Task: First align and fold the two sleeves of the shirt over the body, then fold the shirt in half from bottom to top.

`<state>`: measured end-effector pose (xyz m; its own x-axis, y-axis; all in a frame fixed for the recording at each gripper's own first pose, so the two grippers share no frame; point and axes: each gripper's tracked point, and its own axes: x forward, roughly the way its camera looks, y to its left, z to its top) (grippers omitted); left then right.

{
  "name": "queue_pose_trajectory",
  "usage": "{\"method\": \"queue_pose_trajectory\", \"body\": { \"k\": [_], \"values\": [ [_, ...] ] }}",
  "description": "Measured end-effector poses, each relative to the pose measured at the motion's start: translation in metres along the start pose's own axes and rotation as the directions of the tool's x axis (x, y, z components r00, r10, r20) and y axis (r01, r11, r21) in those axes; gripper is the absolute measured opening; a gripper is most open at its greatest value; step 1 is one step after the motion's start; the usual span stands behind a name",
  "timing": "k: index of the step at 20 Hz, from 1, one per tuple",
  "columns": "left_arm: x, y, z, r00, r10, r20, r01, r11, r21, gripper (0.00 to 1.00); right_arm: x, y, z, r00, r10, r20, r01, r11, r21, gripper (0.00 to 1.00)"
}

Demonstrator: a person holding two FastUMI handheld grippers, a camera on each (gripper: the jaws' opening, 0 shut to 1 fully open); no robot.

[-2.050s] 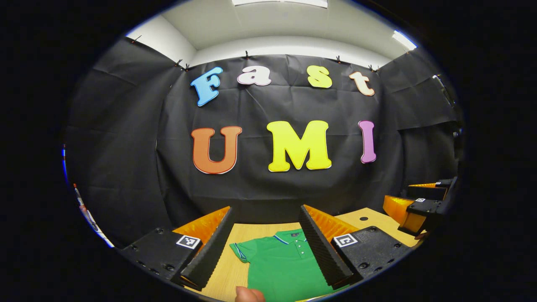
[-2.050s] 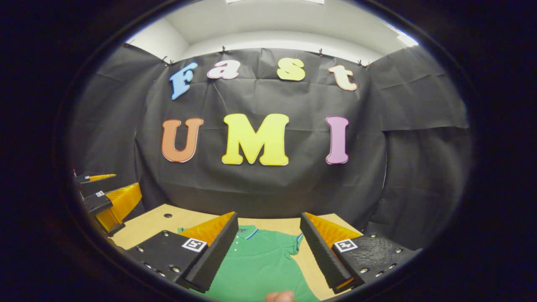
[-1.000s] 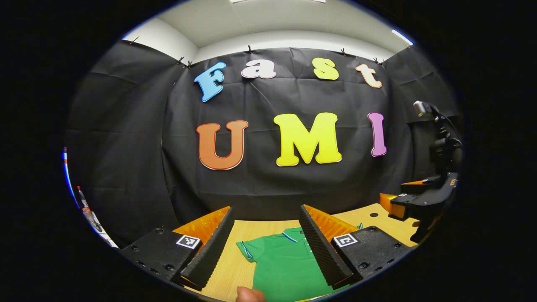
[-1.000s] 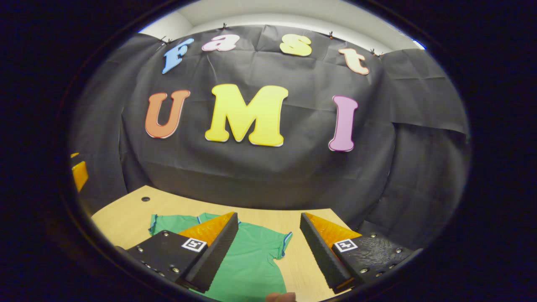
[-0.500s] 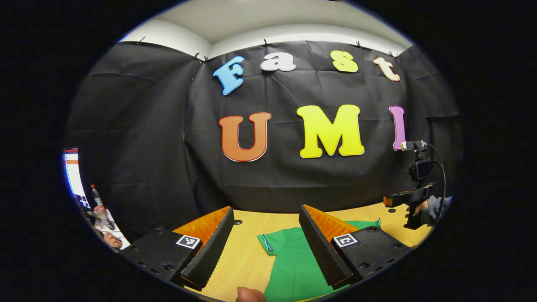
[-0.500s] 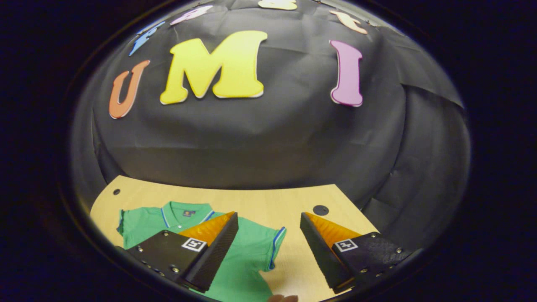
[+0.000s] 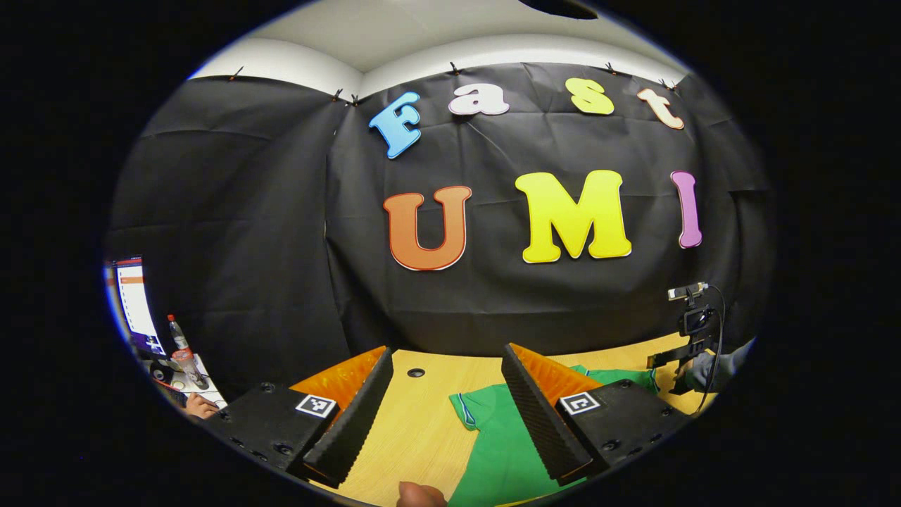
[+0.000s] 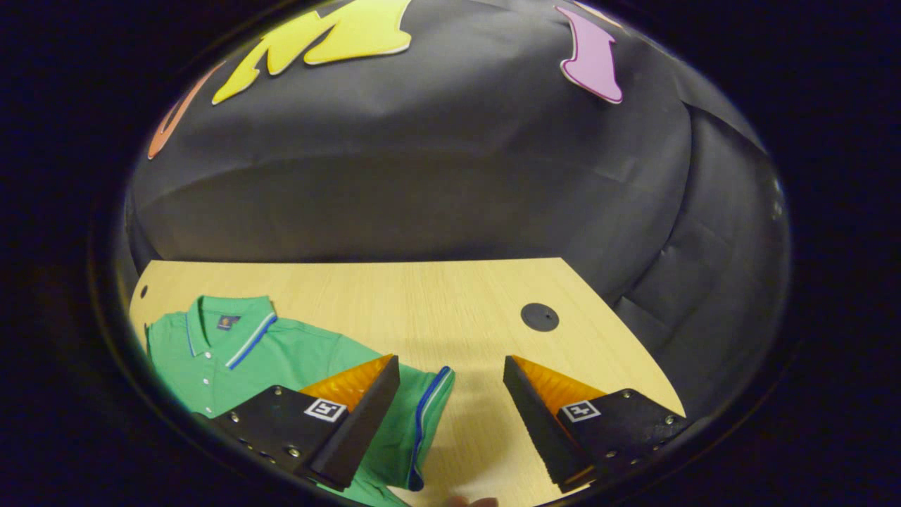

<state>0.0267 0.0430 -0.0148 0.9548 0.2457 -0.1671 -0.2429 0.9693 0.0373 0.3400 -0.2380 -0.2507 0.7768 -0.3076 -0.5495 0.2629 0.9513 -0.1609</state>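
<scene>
A green polo shirt (image 8: 232, 352) with blue-and-white trim lies flat on the wooden table (image 8: 422, 296), collar toward the wall. My right gripper (image 8: 450, 360) hangs open just above the shirt's right sleeve (image 8: 422, 415), whose blue-edged cuff lies between the fingers, close to the left one. In the left gripper view the shirt (image 7: 500, 451) lies partly behind the right finger, with its left sleeve (image 7: 468, 408) showing in the gap. My left gripper (image 7: 447, 350) stands open above bare table left of that sleeve. The right gripper (image 7: 686, 345) appears far right, held by a sleeved hand (image 7: 711, 366).
A round cable hole (image 8: 540, 317) sits in the table right of the shirt, and another hole (image 7: 416, 372) near the back edge. Beyond the booth's left side stand a screen (image 7: 134, 303), a bottle (image 7: 179, 341) and a person's hand (image 7: 200, 405).
The right gripper has tipped down and moved over the shirt's right sleeve. The left gripper has swung left, so the shirt slid rightward in its view. Both stayed open.
</scene>
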Motion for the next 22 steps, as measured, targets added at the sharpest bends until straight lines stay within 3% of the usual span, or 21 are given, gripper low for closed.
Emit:
{"method": "queue_pose_trajectory", "body": {
  "k": [6,9,10,12,14,16,17,22],
  "values": [
    [0.002,-0.006,0.003,1.000,0.003,-0.003,-0.003,1.000,0.013,0.99,0.024,0.007,-0.020,0.998,0.017,-0.058,-0.017,1.000,0.002,0.95],
    [0.004,-0.007,0.000,1.000,0.006,-0.021,-0.006,1.000,0.013,0.99,0.031,0.019,-0.040,0.991,0.069,-0.113,-0.067,0.998,0.021,0.93],
    [0.006,-0.008,-0.002,1.000,0.006,-0.026,-0.006,1.000,0.015,0.99,0.028,0.029,-0.039,0.986,0.120,-0.112,-0.114,0.992,0.059,0.76],
    [0.006,-0.009,0.000,1.000,0.008,-0.025,-0.007,1.000,0.026,0.99,0.029,0.032,-0.038,0.983,0.139,-0.122,-0.131,0.989,0.069,0.42],
    [0.007,-0.010,0.002,1.000,0.007,-0.022,-0.006,0.999,0.033,0.99,0.029,0.033,-0.040,0.981,0.138,-0.136,-0.134,0.990,0.038,0.20],
    [0.008,-0.010,0.000,1.000,0.007,-0.026,-0.006,0.999,0.035,0.99,0.027,0.036,-0.037,0.981,0.140,-0.131,-0.139,0.990,0.019,0.19],
    [0.007,-0.011,0.000,0.999,0.006,-0.031,-0.005,0.999,0.035,0.99,0.027,0.037,-0.038,0.983,0.134,-0.128,-0.133,0.991,0.018,0.02],
    [0.006,-0.014,0.001,1.000,0.002,-0.026,-0.001,0.999,0.045,0.96,0.027,0.037,-0.039,0.984,0.120,-0.130,-0.120,0.993,0.001,0.02]
  ]
}}
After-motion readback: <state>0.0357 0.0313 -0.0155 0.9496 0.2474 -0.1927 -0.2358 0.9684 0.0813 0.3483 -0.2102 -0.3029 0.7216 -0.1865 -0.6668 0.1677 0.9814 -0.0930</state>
